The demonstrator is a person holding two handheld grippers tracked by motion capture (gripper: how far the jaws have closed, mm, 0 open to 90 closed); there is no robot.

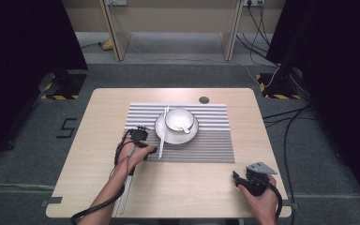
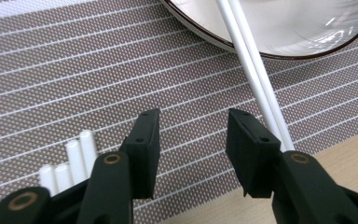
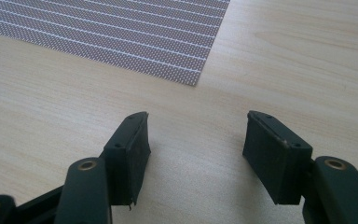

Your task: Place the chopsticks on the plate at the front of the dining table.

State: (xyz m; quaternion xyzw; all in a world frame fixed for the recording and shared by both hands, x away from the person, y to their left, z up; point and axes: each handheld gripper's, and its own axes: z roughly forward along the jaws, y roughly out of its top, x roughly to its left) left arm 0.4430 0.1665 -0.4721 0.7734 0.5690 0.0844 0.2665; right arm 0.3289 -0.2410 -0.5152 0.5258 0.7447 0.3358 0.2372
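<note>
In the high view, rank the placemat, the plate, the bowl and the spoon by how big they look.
1. striped placemat
2. plate
3. bowl
4. spoon

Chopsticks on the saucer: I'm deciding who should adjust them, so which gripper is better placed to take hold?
Left. The left gripper sits open on the striped placemat right beside the chopsticks, near the saucer. The right gripper rests over bare table, well off.
</note>
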